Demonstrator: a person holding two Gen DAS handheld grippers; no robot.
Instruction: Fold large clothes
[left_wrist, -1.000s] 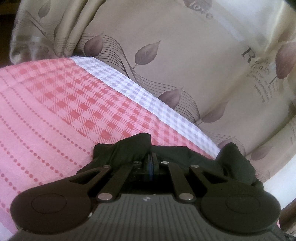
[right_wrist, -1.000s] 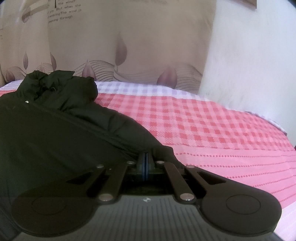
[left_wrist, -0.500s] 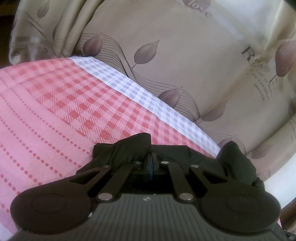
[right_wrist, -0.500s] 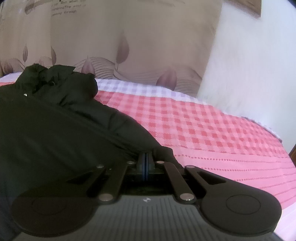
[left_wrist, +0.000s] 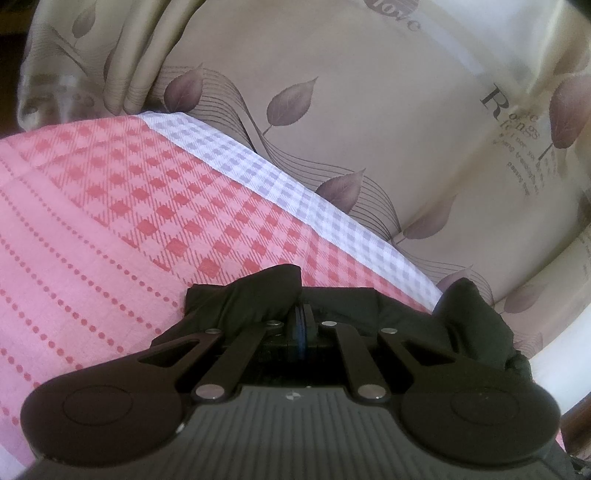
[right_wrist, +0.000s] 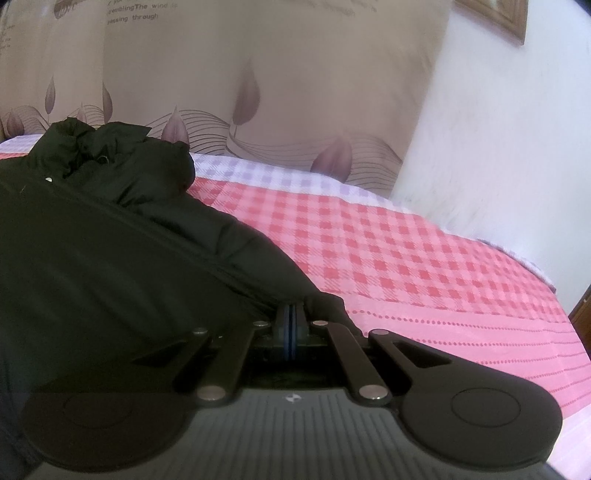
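jacket (right_wrist: 110, 258) black | bedsheet (left_wrist: 110, 206) pink-red check, dotted stripes | curtain (left_wrist: 369, 110) beige, purple leaves

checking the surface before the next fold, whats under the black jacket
The black jacket lies on a pink checked bedsheet, which shows bare past its edge. Both the left gripper and right gripper pinch it. What lies beneath its bulk is covered.

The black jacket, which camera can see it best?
The right wrist view. There the black jacket spreads over the left half of the picture, puffy and bunched at the far end, on the pink checked bedsheet. The left wrist view shows only a crumpled edge poking past the shut jaws.
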